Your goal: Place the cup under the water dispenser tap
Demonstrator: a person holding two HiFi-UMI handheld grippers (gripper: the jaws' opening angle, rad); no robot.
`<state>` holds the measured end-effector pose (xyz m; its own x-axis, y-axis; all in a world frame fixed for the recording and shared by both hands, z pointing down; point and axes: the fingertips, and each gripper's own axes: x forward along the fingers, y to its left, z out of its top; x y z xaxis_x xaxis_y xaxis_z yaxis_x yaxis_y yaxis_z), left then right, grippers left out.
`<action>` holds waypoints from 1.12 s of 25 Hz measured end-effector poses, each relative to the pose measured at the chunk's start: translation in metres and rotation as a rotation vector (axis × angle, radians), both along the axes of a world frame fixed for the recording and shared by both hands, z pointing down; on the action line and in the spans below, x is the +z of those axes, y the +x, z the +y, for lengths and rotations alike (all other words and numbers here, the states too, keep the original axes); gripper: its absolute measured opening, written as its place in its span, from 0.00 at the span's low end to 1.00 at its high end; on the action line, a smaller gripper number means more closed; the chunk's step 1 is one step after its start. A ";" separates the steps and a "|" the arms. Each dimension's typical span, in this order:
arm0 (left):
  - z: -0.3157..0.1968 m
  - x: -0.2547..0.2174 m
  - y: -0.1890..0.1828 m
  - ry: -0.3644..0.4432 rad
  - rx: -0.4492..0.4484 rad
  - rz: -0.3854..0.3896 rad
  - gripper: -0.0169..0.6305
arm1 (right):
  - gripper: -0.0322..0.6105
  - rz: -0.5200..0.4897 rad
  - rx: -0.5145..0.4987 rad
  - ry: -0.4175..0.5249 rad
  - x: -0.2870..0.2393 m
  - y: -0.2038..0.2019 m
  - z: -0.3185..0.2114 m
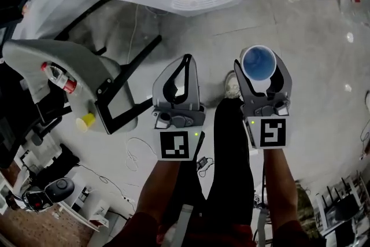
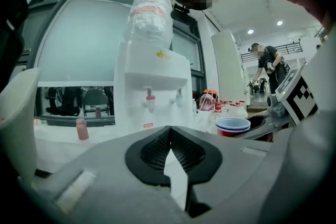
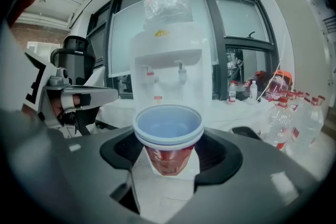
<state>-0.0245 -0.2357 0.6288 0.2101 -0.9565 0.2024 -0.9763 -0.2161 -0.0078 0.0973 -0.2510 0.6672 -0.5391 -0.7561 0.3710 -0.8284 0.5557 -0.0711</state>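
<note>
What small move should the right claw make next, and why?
Probably ease forward toward the water dispenser. The right claw is shut on the upright cup, and the taps stand farther ahead and higher in its view, so the cup is not yet under one.

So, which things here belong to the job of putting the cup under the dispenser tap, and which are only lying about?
For the job:
- cup, held in the right gripper
- water dispenser
- its taps

Lying about:
- plastic bottles to the right of the dispenser
- pink bottle
- yellow cup on the floor
- grey chair
</note>
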 end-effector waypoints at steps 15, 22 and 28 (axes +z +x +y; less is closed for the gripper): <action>0.007 0.094 -0.001 -0.039 -0.017 0.016 0.03 | 0.51 0.034 -0.033 -0.042 0.099 -0.008 -0.003; -0.004 0.095 -0.002 -0.040 -0.031 0.022 0.02 | 0.51 0.041 -0.036 -0.014 0.101 -0.016 -0.033; -0.012 0.090 -0.003 -0.033 -0.044 0.027 0.02 | 0.51 0.020 -0.039 0.034 0.089 -0.027 -0.076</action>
<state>-0.0273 -0.2473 0.7193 0.1736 -0.9579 0.2288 -0.9847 -0.1724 0.0254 0.0707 -0.3271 0.7567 -0.5609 -0.7473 0.3563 -0.8073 0.5890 -0.0354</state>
